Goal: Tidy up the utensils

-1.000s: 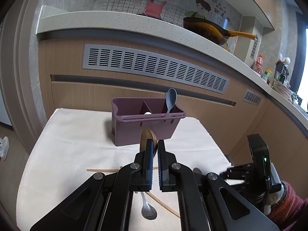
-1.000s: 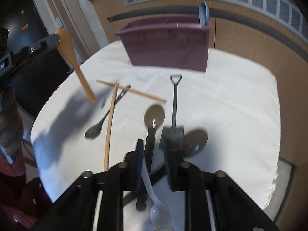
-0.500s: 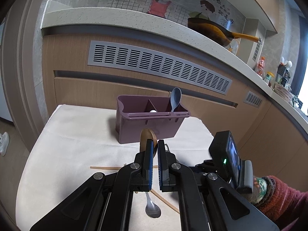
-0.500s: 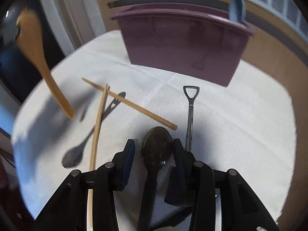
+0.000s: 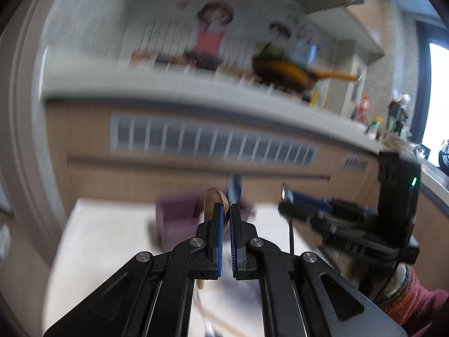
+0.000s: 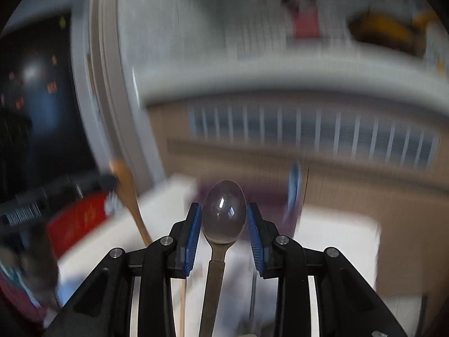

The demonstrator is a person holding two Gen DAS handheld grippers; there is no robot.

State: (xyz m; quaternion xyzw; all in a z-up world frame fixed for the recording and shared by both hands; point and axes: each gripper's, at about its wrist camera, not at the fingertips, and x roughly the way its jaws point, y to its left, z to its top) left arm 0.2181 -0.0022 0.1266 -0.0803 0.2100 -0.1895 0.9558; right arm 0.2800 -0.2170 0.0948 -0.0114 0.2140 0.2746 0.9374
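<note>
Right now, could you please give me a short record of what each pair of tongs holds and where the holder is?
left tongs: shut on a wooden spoon
right tongs: shut on a metal spoon, bowl pointing forward
purple holder: on the white-covered table, ahead of both tongs
in holder: blue spoon, upright
image quality: heavily blurred

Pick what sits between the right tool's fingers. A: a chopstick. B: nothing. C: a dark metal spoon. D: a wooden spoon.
C: in the right wrist view the right tool grips a dark metal spoon by its bowl, handle trailing back.
</note>
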